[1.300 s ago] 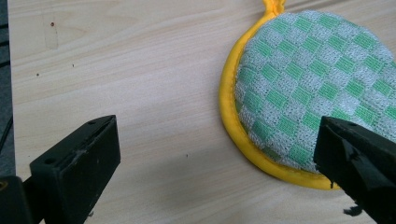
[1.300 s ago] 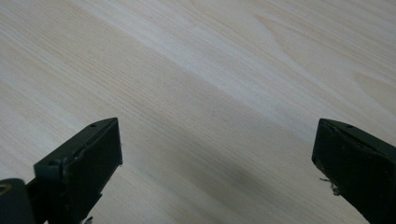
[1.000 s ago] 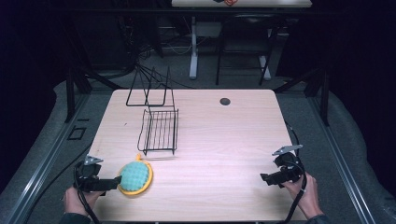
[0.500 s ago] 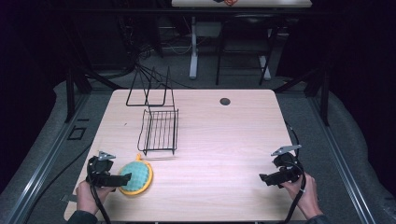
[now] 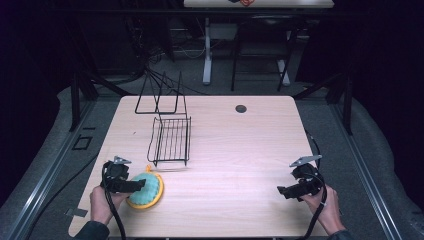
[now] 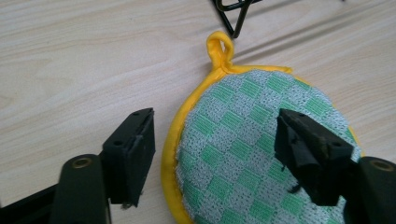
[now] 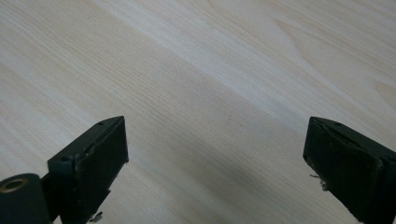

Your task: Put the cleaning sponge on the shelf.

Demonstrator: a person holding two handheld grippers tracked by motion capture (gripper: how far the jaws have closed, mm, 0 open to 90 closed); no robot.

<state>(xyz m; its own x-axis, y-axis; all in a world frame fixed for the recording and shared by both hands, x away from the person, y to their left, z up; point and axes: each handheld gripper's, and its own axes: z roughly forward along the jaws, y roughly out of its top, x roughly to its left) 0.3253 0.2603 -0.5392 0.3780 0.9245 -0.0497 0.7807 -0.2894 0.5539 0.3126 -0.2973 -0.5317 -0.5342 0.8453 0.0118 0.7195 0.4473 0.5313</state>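
A round pot holder (image 5: 145,190), green and grey check with a yellow rim and a hanging loop, lies flat near the table's front left corner. My left gripper (image 5: 141,185) reaches over it from the left. In the left gripper view the pot holder (image 6: 243,140) has its left rim between the jaws of my left gripper (image 6: 215,123): one jaw stands on bare wood beside the rim, the other above the fabric. The jaws have just been closing and do not press on it. My right gripper (image 5: 281,190) rests open at the front right, and the right gripper (image 7: 215,135) has bare wood between its jaws.
A flat black wire rack (image 5: 171,140) lies just behind the pot holder, its corner (image 6: 233,18) close to the yellow loop. A taller wire frame (image 5: 159,95) stands at the table's back left. A small dark grommet (image 5: 241,108) sits near the back edge of the wooden table (image 5: 240,150).
My left gripper has moved right, from beside the pot holder to over its left edge, and its jaws stand narrower. The right gripper has stayed put.
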